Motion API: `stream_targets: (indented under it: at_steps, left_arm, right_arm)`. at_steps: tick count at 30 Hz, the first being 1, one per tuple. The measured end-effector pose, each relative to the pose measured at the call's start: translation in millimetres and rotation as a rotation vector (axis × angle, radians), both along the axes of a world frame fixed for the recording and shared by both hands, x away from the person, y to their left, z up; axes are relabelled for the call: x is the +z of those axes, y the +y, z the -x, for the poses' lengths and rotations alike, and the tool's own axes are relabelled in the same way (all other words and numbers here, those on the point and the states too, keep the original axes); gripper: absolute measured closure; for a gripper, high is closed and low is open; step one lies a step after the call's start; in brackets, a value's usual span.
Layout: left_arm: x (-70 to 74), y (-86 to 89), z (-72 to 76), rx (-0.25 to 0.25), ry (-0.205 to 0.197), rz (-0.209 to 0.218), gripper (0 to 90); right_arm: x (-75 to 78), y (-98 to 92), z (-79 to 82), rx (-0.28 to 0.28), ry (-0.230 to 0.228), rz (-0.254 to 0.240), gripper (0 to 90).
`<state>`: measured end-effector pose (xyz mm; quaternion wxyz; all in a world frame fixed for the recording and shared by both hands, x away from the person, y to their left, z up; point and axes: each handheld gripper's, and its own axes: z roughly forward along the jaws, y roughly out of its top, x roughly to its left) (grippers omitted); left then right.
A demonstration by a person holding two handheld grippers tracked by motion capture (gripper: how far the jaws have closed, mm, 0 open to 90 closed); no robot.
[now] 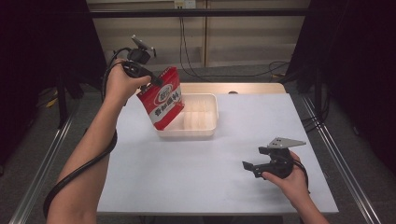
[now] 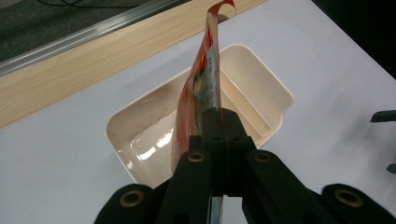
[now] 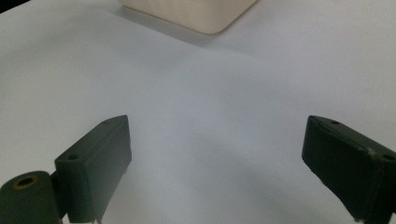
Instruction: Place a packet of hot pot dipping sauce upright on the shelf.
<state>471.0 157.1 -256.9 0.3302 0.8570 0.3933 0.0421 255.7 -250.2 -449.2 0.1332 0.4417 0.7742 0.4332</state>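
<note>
in the left gripper view the 2 black jaws fill the bottom centre of the frame, pressed flat together on the edge of a red and white packet (image 2: 198, 88) that rises edge-on toward the top centre, its upper tip curled over. behind and under it sits a cream tray (image 2: 275, 95) on the white table (image 2: 60, 163), with a wooden strip (image 2: 93, 65) running across the upper left

in the high view the left gripper (image 1: 150, 80) is at the upper left, held up in the person's left hand (image 1: 119, 84), clamped on the packet's (image 1: 163, 99) top left corner; the packet hangs tilted, its lower end over the tray's (image 1: 205, 131) left part, and whether it touches the tray cannot be told

the right gripper (image 1: 251, 168) is at the lower right of the high view, in the right hand (image 1: 292, 179), low over the table (image 1: 187, 177) and well apart from the tray. in the right gripper view its 2 jaws stand wide apart at the lower left and lower right with nothing between them, bare table (image 3: 210, 140) ahead and the tray's corner (image 3: 205, 18) at the top centre
</note>
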Motion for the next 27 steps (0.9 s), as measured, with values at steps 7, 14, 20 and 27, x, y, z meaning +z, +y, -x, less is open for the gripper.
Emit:
stream_targets:
  at_steps: [7,14,20,27]
  left_arm:
    - [-6.1,0.7,-1.8,0.012,0.003,0.001,90.0]
    - [-11.5,1.4,-2.6,0.019,0.003,0.003,90.0]
    - [-17.1,0.3,-4.2,0.033,0.010,0.012,90.0]
    - [-20.2,-0.5,-6.2,0.024,0.011,-0.005,90.0]
  right_arm:
    - [-0.3,0.5,0.3,-0.002,-0.002,0.002,7.8]
    - [-0.2,0.4,-0.1,0.001,-0.002,0.001,7.8]
    - [-0.9,1.3,-0.2,0.005,-0.003,0.005,7.7]
    - [-0.9,1.2,-0.1,0.005,-0.004,0.005,7.7]
